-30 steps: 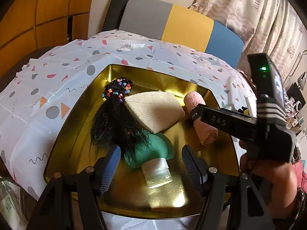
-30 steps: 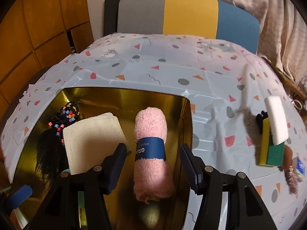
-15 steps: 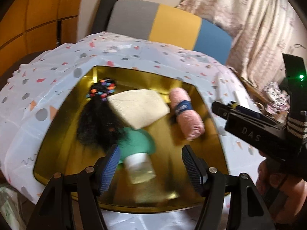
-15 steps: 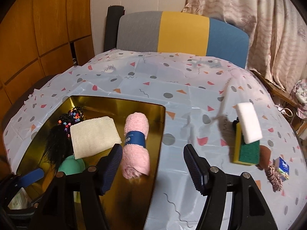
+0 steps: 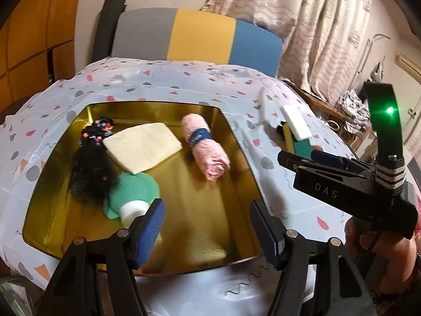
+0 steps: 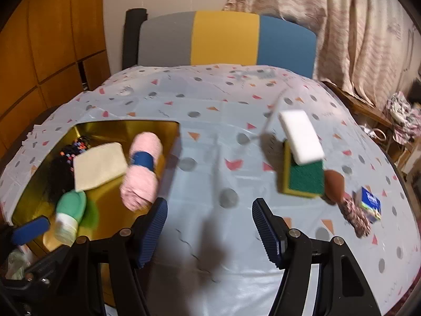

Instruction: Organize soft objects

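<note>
A gold tray (image 5: 200, 218) (image 6: 105, 192) holds a rolled pink towel (image 5: 205, 147) (image 6: 142, 173), a folded cream cloth (image 5: 142, 148) (image 6: 98, 166), a black hairpiece with coloured beads (image 5: 89, 163) (image 6: 60, 166) and a green squeeze bottle (image 5: 131, 194) (image 6: 69, 210). On the tablecloth to the right lie a white sponge (image 6: 301, 135) (image 5: 296, 125) on a green-yellow scrub sponge (image 6: 302, 177) (image 5: 300, 146). My left gripper (image 5: 208, 229) is open and empty over the tray's near side. My right gripper (image 6: 209, 231) is open and empty over the cloth between tray and sponges.
A brown brush (image 6: 335, 184), a braided item (image 6: 355, 216) and a small blue box (image 6: 369, 204) lie right of the sponges. A grey, yellow and blue chair back (image 6: 226, 38) stands behind the table. Curtains hang at the right.
My right gripper has drawn back and moved right, off the pink towel, which stays in the tray. My left gripper has pulled back and turned slightly right.
</note>
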A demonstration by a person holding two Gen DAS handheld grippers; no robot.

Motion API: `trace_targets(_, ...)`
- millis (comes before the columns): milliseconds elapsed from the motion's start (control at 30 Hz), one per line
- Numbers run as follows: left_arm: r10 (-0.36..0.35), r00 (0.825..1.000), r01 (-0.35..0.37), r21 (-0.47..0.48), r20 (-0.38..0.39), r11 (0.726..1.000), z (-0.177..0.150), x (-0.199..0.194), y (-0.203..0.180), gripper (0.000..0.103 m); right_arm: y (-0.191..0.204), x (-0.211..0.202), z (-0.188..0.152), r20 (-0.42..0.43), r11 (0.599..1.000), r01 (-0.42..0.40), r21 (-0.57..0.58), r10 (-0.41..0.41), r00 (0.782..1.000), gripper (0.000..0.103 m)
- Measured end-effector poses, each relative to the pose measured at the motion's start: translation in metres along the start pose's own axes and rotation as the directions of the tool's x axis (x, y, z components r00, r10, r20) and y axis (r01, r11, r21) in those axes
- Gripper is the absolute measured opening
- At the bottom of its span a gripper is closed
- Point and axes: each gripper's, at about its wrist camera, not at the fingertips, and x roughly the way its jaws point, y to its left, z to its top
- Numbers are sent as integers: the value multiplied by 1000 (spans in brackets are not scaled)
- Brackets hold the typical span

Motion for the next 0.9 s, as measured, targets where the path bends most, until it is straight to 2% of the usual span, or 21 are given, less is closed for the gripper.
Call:
trace_targets(200, -30, 999, 32, 59, -26, 998, -5, 7, -26, 67, -40, -2, -26, -44, 998, 42, 48, -40, 998, 68)
trace_targets(533, -115, 989, 124, 102, -89, 987, -9, 23, -79, 67, -105, -4, -71, -113, 983, 112, 144, -96, 989, 69)
trace_targets(900, -130, 978, 162, 203, -164, 966, -22, 43, -131, 67, -176, 3, -99, -151, 956, 161, 246, -127, 980, 70)
